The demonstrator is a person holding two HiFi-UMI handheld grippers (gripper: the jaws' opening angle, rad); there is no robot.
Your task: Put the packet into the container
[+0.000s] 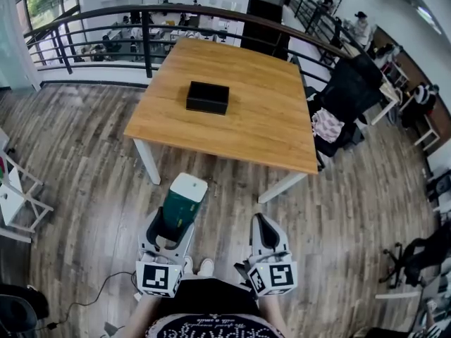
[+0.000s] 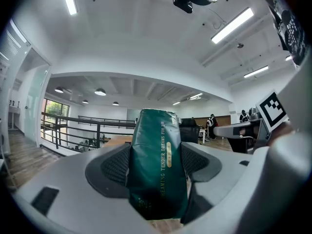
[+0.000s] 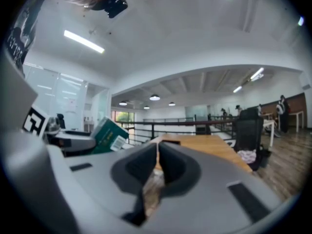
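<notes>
Left gripper view, green packet [image 2: 157,162] upright, clamped in left hand-held gripper [image 2: 159,172]

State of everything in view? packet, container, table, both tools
packet: upright, clamped between the left tool's pads, off the table.
container: on the table, clear of both tools; can't tell if open or lidded.
table: standing ahead, bears only the container.
left tool: closed on the packet.
right tool: shut, nothing between its jaws.
</notes>
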